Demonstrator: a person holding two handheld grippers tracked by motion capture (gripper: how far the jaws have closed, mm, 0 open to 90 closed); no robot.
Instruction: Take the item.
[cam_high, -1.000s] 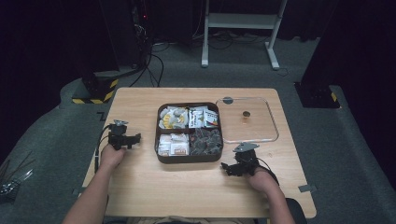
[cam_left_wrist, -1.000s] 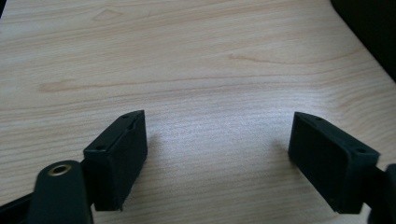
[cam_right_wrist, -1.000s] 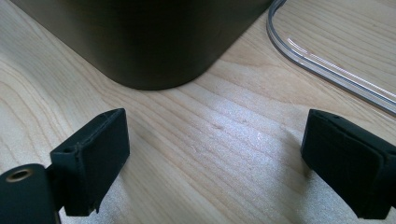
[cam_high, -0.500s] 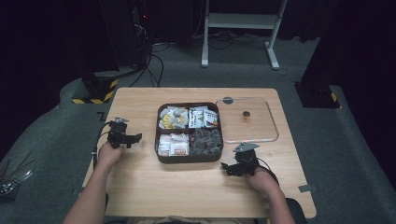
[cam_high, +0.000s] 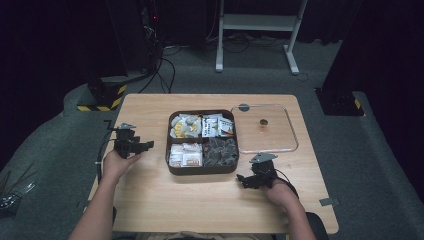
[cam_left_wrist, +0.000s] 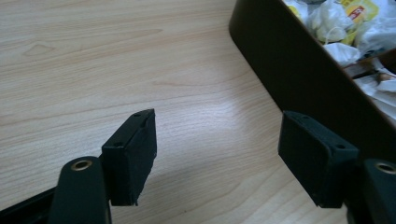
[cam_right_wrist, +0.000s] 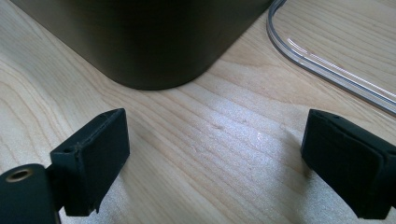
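A dark brown four-compartment tray (cam_high: 172, 167) of wrapped snacks sits mid-table. Left of it my left gripper (cam_high: 145, 146) hovers over bare wood, pointing toward the tray. Its jaws have just been closing a little but stand apart with nothing between them. In the left gripper view, the left gripper (cam_left_wrist: 217, 158) faces the tray wall (cam_left_wrist: 289, 65), with white and yellow packets (cam_left_wrist: 336, 23) above the rim. My right gripper (cam_high: 245, 180) rests low near the tray's front right corner. In the right gripper view, the right gripper (cam_right_wrist: 215, 163) is open and empty before the tray corner (cam_right_wrist: 154, 42).
A clear plastic lid (cam_high: 265, 129) with a small knob lies flat to the right of the tray; its rim (cam_right_wrist: 327, 60) shows in the right gripper view. Bare wood (cam_high: 200, 205) runs along the table's front. Beyond the table are a dark floor, cables and a white stand.
My left gripper has lifted slightly beside the tray. The right gripper, tray and lid have not moved.
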